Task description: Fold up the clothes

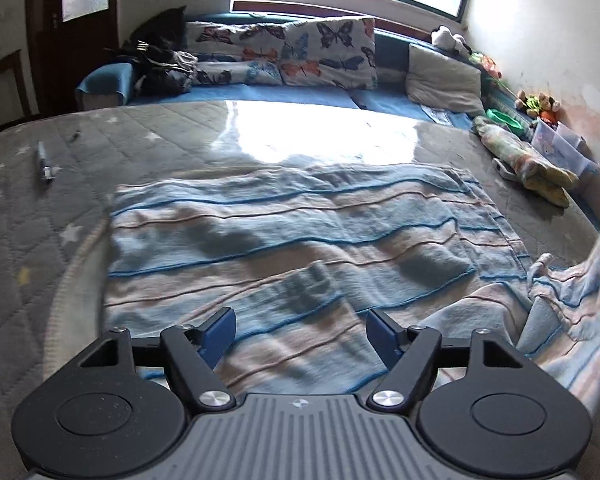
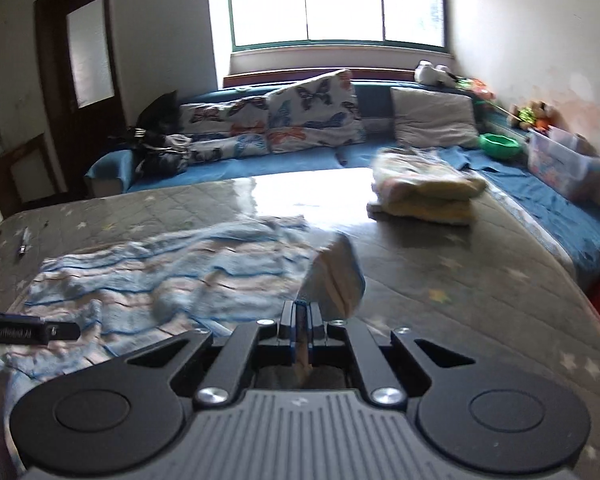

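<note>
A blue and beige striped cloth (image 1: 284, 224) lies spread on the grey quilted mattress (image 1: 24, 240), with a folded layer across its middle. My left gripper (image 1: 300, 316) hovers open over the cloth's near edge, with nothing pinched between its blue pads (image 1: 220, 332). My right gripper (image 2: 302, 312) is shut on a corner of the striped cloth (image 2: 336, 276), which stands up from the jaws in a blurred flap. In the left wrist view that lifted corner (image 1: 572, 292) rises toward the right edge. The rest of the cloth (image 2: 160, 276) lies to the left in the right wrist view.
A folded pastel stack (image 2: 424, 196) sits at the mattress's far right. A small pen-like object (image 1: 44, 162) lies far left. Beyond are a blue sofa with butterfly pillows (image 1: 284, 52), a grey pillow (image 2: 432, 120), a green bowl (image 2: 500, 145), a clear box (image 2: 560, 164) and a dark bag (image 1: 160, 60).
</note>
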Motion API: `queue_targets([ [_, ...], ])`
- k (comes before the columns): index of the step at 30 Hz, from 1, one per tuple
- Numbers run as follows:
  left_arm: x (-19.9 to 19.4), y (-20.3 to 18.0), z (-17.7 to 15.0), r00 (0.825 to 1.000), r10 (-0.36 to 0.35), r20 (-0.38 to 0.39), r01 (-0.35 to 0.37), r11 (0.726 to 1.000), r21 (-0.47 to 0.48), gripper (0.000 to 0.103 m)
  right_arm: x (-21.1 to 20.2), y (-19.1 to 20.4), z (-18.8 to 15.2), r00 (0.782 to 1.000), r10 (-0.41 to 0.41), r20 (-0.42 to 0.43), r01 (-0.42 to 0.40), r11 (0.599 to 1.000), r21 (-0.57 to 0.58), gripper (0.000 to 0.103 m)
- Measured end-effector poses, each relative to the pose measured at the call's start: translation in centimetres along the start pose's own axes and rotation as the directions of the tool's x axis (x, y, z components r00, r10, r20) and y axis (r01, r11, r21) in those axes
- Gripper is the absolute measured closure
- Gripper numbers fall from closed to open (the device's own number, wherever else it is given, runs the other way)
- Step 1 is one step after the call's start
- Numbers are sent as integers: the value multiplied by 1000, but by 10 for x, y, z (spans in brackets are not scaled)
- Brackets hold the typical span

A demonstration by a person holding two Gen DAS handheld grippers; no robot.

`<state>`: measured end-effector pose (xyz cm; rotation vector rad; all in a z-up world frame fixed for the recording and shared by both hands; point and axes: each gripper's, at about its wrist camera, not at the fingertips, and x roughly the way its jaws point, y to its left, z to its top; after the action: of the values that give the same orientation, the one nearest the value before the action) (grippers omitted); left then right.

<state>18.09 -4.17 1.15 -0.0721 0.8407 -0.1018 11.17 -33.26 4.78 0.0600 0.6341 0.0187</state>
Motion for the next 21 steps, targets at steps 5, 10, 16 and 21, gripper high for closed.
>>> queue_targets([
  [5, 19, -14, 4, 999, 25, -27, -24, 999, 29, 29, -10, -32, -22, 999, -31, -35, 32, 998, 49, 99],
  [10, 25, -21, -1, 997, 82, -11, -81, 993, 88, 41, -17, -54, -42, 996, -48, -80, 55, 994, 93, 99],
  [16, 12, -5, -2, 999, 33, 4, -33, 997, 65, 91, -13, -61, -54, 992, -53, -112, 67, 989, 129, 99],
  [21, -18, 14, -6, 998, 22, 61, -23, 1000, 3, 95, -11, -59, -62, 990, -57, -127, 75, 987, 139, 98],
])
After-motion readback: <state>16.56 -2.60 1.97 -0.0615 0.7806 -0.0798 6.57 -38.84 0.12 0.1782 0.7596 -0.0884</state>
